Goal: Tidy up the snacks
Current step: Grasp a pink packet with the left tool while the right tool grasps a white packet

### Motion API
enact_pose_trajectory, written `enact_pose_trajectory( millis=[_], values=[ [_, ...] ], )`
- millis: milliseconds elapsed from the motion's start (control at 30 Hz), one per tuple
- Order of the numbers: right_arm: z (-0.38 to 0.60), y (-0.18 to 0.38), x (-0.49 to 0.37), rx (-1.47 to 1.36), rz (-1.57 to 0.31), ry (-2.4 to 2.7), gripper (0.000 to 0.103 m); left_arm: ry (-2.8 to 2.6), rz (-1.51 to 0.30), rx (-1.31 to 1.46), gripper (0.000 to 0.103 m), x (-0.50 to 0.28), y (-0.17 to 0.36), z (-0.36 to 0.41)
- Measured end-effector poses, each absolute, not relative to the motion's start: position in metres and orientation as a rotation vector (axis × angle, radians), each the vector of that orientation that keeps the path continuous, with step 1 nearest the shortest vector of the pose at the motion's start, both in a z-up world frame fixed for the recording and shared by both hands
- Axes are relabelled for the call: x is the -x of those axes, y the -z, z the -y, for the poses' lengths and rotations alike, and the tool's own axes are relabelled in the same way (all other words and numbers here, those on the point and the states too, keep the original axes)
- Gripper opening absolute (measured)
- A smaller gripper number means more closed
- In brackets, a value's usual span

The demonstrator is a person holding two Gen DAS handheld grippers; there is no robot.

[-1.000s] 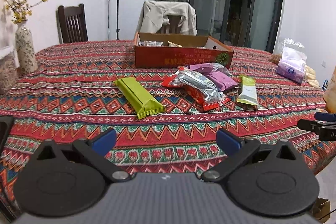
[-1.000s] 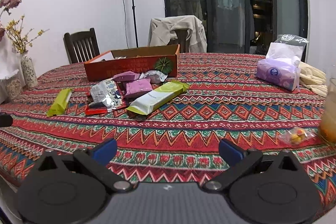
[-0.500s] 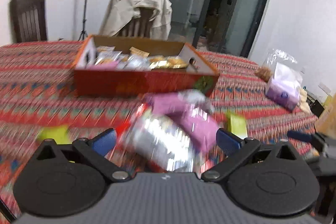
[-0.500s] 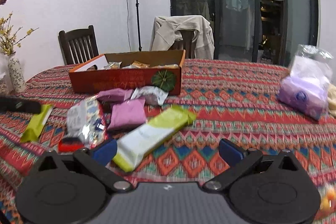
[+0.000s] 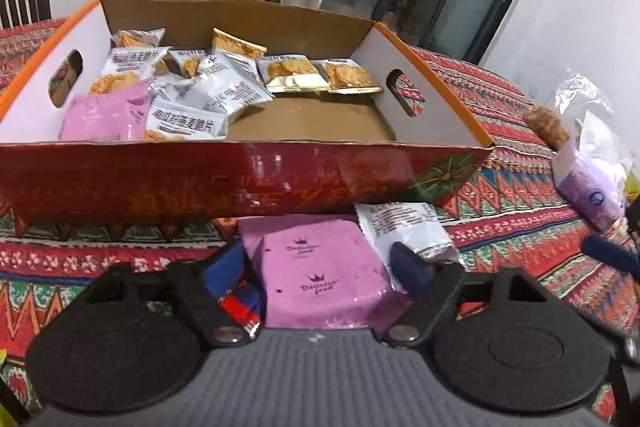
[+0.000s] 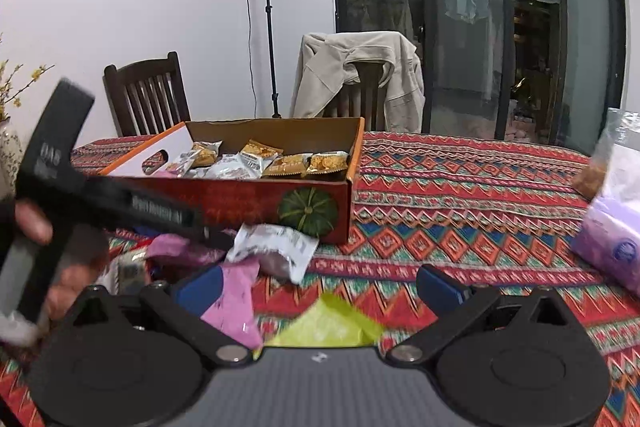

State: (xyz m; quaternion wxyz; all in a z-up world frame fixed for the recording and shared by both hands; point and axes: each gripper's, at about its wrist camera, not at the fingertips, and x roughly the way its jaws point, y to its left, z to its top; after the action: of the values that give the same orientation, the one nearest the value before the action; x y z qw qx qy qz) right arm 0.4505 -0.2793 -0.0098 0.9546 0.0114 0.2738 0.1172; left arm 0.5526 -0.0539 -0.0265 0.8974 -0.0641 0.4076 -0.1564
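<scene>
My left gripper (image 5: pixel 318 267) points down at a purple snack packet (image 5: pixel 320 275) lying just in front of the red cardboard box (image 5: pixel 240 183). Its jaws are closing with the packet between them, and a narrow gap still shows at the left pad (image 5: pixel 226 269). A white-and-silver packet (image 5: pixel 404 227) lies beside the purple one. The box holds several oat-crisp packets (image 5: pixel 188 95) and another purple packet (image 5: pixel 104 115). My right gripper (image 6: pixel 318 287) is open over the tip of a yellow-green bar (image 6: pixel 328 323), with a purple packet (image 6: pixel 236 303) by its left finger.
In the right wrist view the left gripper's black body (image 6: pixel 60 187) and a hand (image 6: pixel 32 223) fill the left side. A purple tissue pack (image 6: pixel 612 239) lies on the patterned tablecloth (image 6: pixel 460 211) at the right. Two chairs (image 6: pixel 360 75) stand behind the table.
Both grippers have moved forward to the box and the snack pile. The left one has dipped over the purple packet and its jaws have narrowed. The green bar has left the left view.
</scene>
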Motion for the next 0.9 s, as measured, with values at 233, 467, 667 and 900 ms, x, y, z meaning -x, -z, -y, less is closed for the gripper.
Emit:
enact_pose_trajectory(
  millis=[233, 467, 667, 900],
  values=[
    [0.261, 0.027, -0.513, -0.087, -0.662, -0.314, 0.091, 0.361, -0.763, 0.172, 0.062, -0.522, 0.001, 0.025],
    [0.224, 0.054, -0.547, -0.051, -0.733, -0.286, 0.077, 0.317, -0.624, 0.206, 0.062, -0.471, -0.037, -0.026],
    [0.232, 0.046, -0.536, -0.047, -0.699, -0.269, 0.052, 0.275, -0.569, 0.173, 0.062, -0.432, -0.049, -0.041],
    [0.262, 0.03, -0.505, -0.068, -0.649, -0.222, 0.038, 0.27, -0.554, 0.217, 0.062, -0.389, -0.05, -0.047]
  ],
)
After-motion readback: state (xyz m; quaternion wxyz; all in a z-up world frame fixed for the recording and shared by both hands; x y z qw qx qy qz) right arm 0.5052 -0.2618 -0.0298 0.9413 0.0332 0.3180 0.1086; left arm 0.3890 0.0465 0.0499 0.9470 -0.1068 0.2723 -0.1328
